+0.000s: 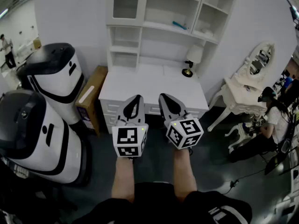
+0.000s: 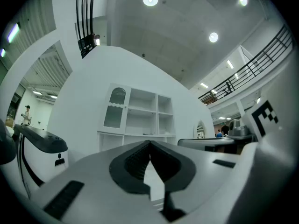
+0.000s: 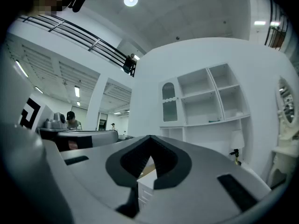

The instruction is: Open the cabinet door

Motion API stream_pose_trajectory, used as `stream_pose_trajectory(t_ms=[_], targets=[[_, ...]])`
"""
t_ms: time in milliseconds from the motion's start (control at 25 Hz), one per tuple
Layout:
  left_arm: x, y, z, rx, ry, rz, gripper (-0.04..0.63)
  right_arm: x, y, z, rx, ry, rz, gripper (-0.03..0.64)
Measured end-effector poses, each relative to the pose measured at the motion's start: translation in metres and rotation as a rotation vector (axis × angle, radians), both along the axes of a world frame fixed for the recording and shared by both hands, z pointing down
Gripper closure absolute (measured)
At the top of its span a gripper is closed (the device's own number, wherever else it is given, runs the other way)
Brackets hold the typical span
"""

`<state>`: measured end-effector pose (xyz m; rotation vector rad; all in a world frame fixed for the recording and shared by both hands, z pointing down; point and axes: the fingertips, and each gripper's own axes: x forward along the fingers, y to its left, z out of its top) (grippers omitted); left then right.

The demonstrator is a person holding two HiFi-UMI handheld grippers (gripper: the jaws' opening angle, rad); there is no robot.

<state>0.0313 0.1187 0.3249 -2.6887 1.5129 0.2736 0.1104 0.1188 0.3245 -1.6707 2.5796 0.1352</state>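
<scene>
Two grey hand-held grippers: the left gripper [image 1: 137, 98] and the right gripper [image 1: 165, 97]. One white counter [image 1: 149, 84], carrying one white-shaded table lamp [image 1: 193, 57]. One glass-paned white cabinet door [image 1: 126, 3], far left. Two rounded white-and-black machines [image 1: 32, 134] at left. One brown cardboard box [image 1: 91, 96]. One oval white-framed mirror [image 1: 258, 62], right.

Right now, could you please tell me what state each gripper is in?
Left gripper: closed, holding nothing.
Right gripper: closed, holding nothing.
</scene>
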Motion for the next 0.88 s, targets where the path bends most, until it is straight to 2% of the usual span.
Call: stream_pose_trajectory(t_ms=[160, 320, 400, 560, 640, 760, 880], targets=[[-0.004, 0.006, 0.009, -0.033, 0.002, -0.006, 0.583, -0.007, 0.007, 0.006, -0.012, 0.020, -0.006, 0.607], [-0.011, 0.004, 0.019, -0.056, 0.001, -0.008, 0.583, -0.022, 0.005, 0.018, -0.008, 0.110, 0.011, 0.607], [-0.011, 0.006, 0.026, -0.068, 0.004, -0.001, 0.583, -0.023, 0.006, 0.028, -0.027, 0.124, 0.024, 0.607], [-0.017, 0.006, 0.035, -0.079, 0.011, -0.008, 0.583, -0.013, 0.005, 0.034, -0.069, 0.030, 0.024, 0.607], [-0.024, 0.008, 0.034, -0.078, 0.039, -0.027, 0.583, -0.008, 0.006, 0.036, -0.086, -0.018, 0.022, 0.607], [-0.036, 0.012, 0.025, -0.033, 0.087, -0.058, 0.583, -0.005, 0.002, 0.041, -0.101, -0.053, 0.026, 0.607], [-0.041, 0.011, 0.023, -0.011, 0.070, -0.077, 0.583, -0.012, -0.008, 0.040, -0.089, -0.073, 0.012, 0.607]])
